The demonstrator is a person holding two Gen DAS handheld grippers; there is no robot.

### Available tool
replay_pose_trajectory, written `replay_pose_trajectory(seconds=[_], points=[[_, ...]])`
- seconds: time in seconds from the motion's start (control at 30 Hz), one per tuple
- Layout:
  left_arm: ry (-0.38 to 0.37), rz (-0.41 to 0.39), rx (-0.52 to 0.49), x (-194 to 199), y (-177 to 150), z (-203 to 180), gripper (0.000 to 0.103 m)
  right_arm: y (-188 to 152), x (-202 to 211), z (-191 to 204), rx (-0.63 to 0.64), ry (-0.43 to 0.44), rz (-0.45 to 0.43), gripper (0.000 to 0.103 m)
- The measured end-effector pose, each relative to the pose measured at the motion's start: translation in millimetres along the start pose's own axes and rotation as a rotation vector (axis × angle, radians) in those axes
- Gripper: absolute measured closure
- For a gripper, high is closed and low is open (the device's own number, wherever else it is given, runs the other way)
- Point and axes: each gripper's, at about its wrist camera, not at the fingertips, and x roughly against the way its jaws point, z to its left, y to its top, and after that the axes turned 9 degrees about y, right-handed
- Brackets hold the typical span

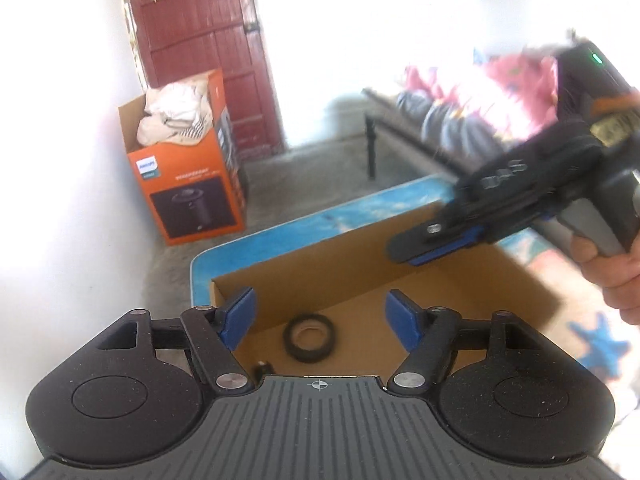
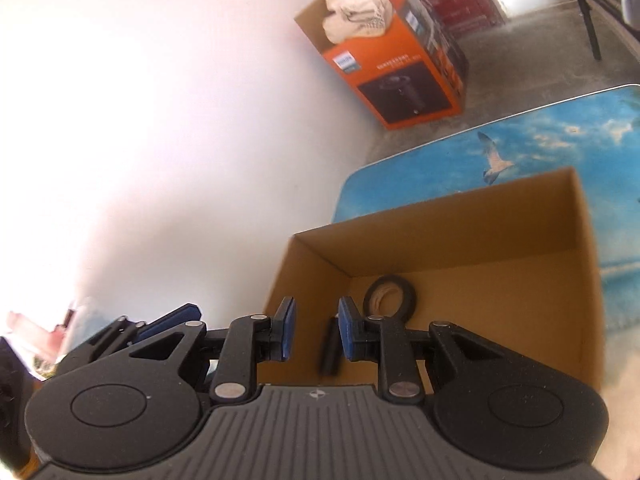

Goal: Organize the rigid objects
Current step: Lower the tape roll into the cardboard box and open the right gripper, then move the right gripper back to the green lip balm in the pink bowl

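Left tool [image 1: 320,322] wide and empty, right tool [image 2: 314,330] nearly closed, empty; both crowd the cardboard box [image 2: 448,216], so they might clip each other.

Matt brown cardboard box [image 2: 460,240] on a glossy printed tabletop [image 2: 560,132]; a matt black tape roll [image 1: 309,336] beyond the claw's [image 1: 320,320] blue rubbery pads [image 1: 240,316], rough concrete floor [image 1: 304,176] behind.
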Motion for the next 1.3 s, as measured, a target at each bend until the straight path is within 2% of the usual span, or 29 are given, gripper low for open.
replay_pose_trajectory(seconds=[0.1,0.2,0.33,0.43,0.57,0.63,0.8,0.9,1.0,1.13,1.27,1.3], points=[[-0.038,-0.019,0.042,23,-11,0,0.03,-31,38,16,0.015,0.022,-0.031,0.078],[-0.075,-0.031,0.09,50,-32,-6,0.024,-65,69,26,0.037,0.038,-0.06,0.078],[-0.145,0.031,0.156,46,-62,-18,0.022,-114,89,24,0.03,0.028,-0.078,0.078],[-0.182,0.105,0.191,42,-90,-29,0.022,-146,86,12,-0.014,0.006,-0.077,0.078],[-0.147,0.167,0.165,33,-119,-46,0.022,-180,65,-5,-0.049,-0.057,-0.083,0.078],[-0.159,0.194,0.155,31,-129,-57,0.024,-196,56,-11,-0.077,-0.072,-0.076,0.077],[-0.176,0.199,0.117,28,-145,-78,0.031,-206,30,-13,-0.075,-0.088,-0.04,0.077],[-0.14,0.168,0.091,24,-148,-85,0.039,-207,14,-6,-0.003,-0.13,-0.017,0.077],[-0.103,0.156,0.059,18,-152,-89,0.042,-207,-1,-1,0.056,-0.166,0.005,0.077],[-0.12,0.2,0.076,8,-157,-84,0.04,-207,-12,-6,0.084,-0.234,0.013,0.077],[-0.159,0.225,0.105,-1,-160,-78,0.029,-207,-13,-23,0.048,-0.265,0.024,0.077],[-0.178,0.229,0.106,-3,-160,-77,0.028,-208,-13,-26,0.036,-0.258,0.026,0.074]])
